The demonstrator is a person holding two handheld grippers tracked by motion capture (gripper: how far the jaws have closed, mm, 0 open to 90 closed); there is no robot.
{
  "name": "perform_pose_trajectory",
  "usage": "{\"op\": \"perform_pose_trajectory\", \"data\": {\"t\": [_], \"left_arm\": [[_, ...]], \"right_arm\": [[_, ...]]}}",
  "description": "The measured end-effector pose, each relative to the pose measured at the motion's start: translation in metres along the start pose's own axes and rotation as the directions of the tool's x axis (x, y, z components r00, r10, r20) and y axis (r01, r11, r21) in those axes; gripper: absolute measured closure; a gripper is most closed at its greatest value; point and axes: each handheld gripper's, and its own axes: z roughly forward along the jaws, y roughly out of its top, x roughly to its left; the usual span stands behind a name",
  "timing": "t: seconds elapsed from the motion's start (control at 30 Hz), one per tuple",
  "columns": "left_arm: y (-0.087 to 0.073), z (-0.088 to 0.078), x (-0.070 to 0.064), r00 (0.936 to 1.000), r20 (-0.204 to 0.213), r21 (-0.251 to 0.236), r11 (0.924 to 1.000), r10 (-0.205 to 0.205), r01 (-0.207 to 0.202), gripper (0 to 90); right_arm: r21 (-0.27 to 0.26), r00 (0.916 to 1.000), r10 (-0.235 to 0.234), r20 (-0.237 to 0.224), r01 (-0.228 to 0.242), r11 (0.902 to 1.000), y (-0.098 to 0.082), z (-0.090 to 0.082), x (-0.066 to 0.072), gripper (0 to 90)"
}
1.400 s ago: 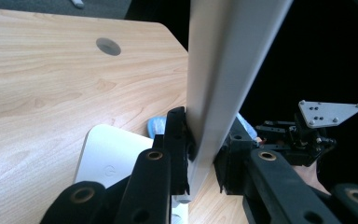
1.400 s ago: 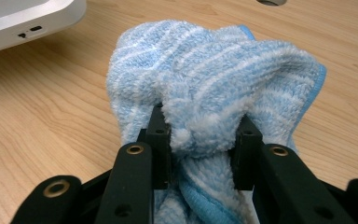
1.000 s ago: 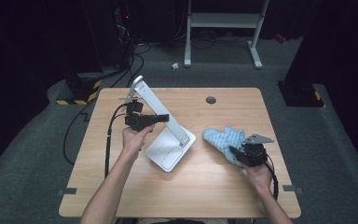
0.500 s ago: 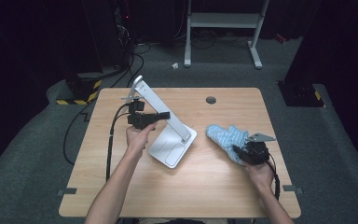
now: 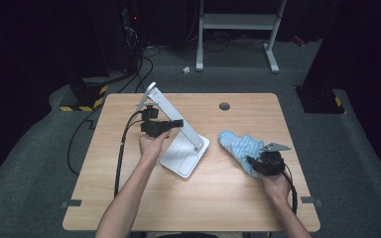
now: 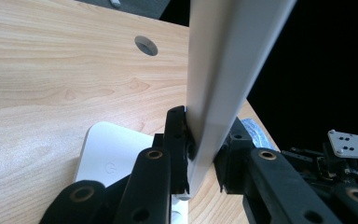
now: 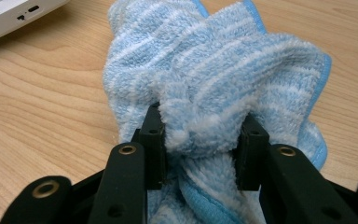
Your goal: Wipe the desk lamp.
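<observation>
A white desk lamp stands mid-table on its flat base (image 5: 183,157), its slanted arm (image 5: 164,106) rising to the upper left. My left gripper (image 5: 178,122) is shut on that arm; in the left gripper view the pads clamp the white bar (image 6: 223,70) from both sides above the base (image 6: 107,149). A blue striped towel (image 5: 235,145) lies crumpled to the right. My right gripper (image 5: 252,161) sits at its near end. Its jaws have just been opening, and a bunched fold of towel (image 7: 214,70) is still pinched between the pads (image 7: 154,140).
A round cable hole (image 5: 224,105) sits near the table's far edge. A black cable (image 5: 121,148) trails from the left gripper over the table's left side. A white metal frame (image 5: 238,22) and a yellow-black striped block (image 5: 82,101) stand on the floor beyond.
</observation>
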Motion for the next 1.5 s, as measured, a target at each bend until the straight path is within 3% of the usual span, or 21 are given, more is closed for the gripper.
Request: {"op": "perform_pose_trajectory", "data": {"t": [0.4, 0.47, 0.77, 0.9, 1.13, 1.37, 1.5], "left_arm": [[-0.008, 0.009, 0.018, 0.9954, -0.055, -0.008, 0.9968, -0.079, 0.079, 75.3], [-0.008, 0.009, 0.020, 0.9950, -0.047, -0.007, 0.9961, -0.088, 0.088, 74.6], [-0.011, 0.010, 0.016, 0.9963, -0.084, -0.028, 0.9994, -0.020, 0.018, 72.1], [-0.012, 0.008, 0.013, 0.9967, -0.081, -0.041, 0.9991, 0.005, -0.008, 59.3], [-0.016, 0.000, 0.011, 0.9898, -0.134, -0.034, 0.9980, 0.049, -0.054, 41.2], [-0.024, -0.016, 0.012, 0.9828, -0.156, -0.033, 0.9939, 0.098, -0.105, 32.7], [-0.031, -0.029, 0.008, 0.9723, -0.180, -0.039, 0.9867, 0.149, -0.158, 30.3]], "right_arm": [[0.011, 1.0000, -0.003, -0.002, 0.003, 0.9999, -0.002, 0.003, 0.002, 57.4], [0.014, 1.0000, -0.002, -0.002, 0.002, 0.9999, -0.002, 0.003, 0.002, 56.3], [0.012, 0.9999, -0.013, 0.006, 0.012, 0.9999, -0.003, 0.003, 0.005, 47.2], [0.008, 0.9999, -0.011, -0.001, 0.011, 0.9999, -0.003, 0.002, 0.005, 40.4], [-0.021, 0.9996, -0.010, -0.027, 0.010, 0.9997, -0.002, -0.002, 0.006, 33.7], [-0.046, 0.9989, -0.003, -0.046, 0.001, 0.9990, -0.001, -0.009, 0.005, 34.7], [-0.071, 0.9984, 0.004, -0.056, -0.008, 0.9974, -0.001, -0.016, 0.004, 34.5]]}}
